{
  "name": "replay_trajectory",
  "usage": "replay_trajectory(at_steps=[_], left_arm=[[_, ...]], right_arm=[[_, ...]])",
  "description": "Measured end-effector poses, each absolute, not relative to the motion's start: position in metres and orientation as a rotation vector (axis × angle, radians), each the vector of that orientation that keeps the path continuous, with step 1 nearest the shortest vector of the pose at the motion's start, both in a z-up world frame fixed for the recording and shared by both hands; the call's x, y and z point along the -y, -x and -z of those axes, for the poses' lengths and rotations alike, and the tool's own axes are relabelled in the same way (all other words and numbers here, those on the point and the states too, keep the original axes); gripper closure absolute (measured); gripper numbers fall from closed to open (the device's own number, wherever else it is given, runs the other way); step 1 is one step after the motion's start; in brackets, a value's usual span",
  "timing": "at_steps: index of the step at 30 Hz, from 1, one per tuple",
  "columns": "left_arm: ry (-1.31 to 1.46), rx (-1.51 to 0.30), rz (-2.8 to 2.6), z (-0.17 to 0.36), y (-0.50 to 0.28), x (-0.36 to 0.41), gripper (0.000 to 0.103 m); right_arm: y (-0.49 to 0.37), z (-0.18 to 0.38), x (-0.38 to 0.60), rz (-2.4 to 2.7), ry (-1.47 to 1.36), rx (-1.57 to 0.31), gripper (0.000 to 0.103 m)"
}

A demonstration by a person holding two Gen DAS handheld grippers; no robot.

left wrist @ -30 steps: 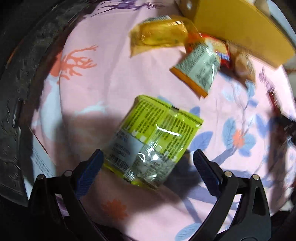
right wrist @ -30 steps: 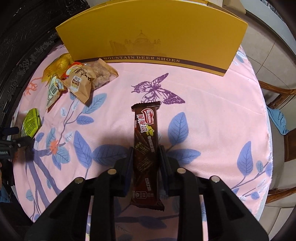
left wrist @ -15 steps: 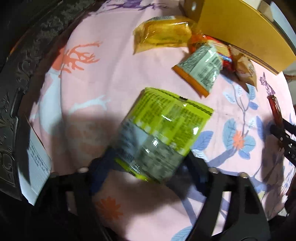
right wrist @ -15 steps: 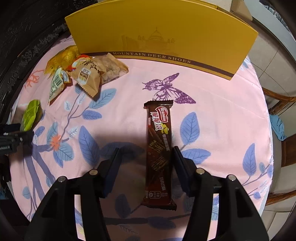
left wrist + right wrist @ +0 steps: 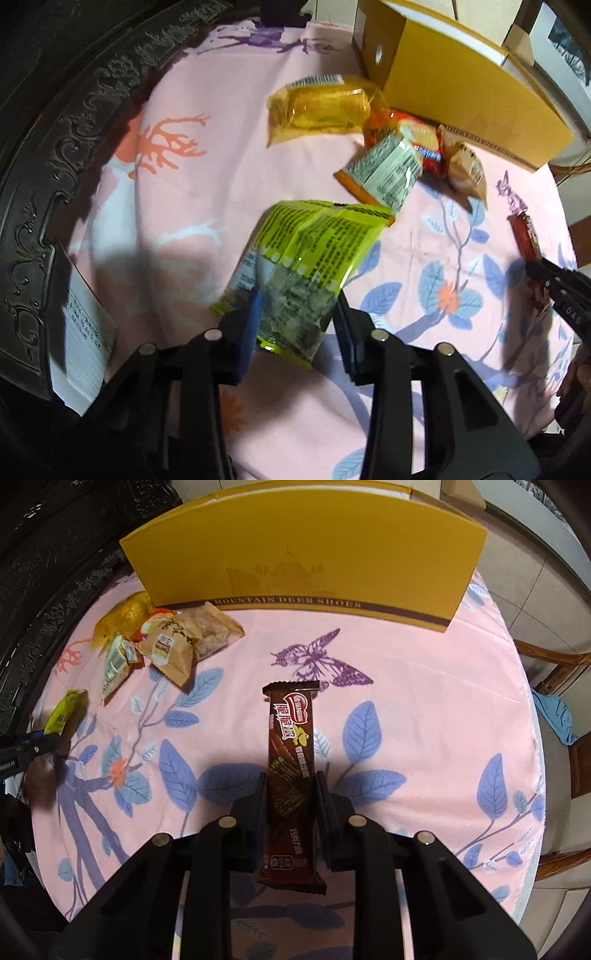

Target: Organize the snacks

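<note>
Snacks lie across a round tabletop [image 5: 424,686] draped in a pink leaf-print cloth. The left gripper [image 5: 295,317] is closing on a lime-green packet [image 5: 310,258] near the table's left edge, its pads already pressing the wrapper's sides. The right gripper [image 5: 290,794] is clamped on a brown chocolate bar [image 5: 291,760] toward the near edge. A heap of small packets [image 5: 162,642] sits at the far left edge, against the corner of a yellow shoebox [image 5: 306,554] standing along the far edge.
</note>
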State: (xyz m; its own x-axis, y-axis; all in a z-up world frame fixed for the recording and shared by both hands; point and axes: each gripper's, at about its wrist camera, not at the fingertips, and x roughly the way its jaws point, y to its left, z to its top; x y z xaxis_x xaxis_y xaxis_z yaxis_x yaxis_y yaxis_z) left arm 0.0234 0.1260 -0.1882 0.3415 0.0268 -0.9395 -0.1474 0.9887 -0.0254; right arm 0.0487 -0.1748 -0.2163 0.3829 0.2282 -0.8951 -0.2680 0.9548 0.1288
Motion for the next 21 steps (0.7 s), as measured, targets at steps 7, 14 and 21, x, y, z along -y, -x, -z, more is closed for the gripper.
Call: replay_trajectory(at_steps=[7, 14, 21], left_arm=[[0.125, -1.217, -0.096, 0.188, -0.029, -0.126, 0.068], [0.052, -1.277, -0.075, 0.199, -0.044, -0.123, 0.067], [0.010, -1.305, -0.114, 0.216, -0.063, -0.122, 0.053]], right_arm=[[-0.046, 0.213, 0.171, -0.329, 0.052, -1.126, 0.079], [-0.047, 0.212, 0.170, -0.334, 0.042, -1.133, 0.079], [-0.047, 0.212, 0.174, -0.330, 0.031, -1.137, 0.079]])
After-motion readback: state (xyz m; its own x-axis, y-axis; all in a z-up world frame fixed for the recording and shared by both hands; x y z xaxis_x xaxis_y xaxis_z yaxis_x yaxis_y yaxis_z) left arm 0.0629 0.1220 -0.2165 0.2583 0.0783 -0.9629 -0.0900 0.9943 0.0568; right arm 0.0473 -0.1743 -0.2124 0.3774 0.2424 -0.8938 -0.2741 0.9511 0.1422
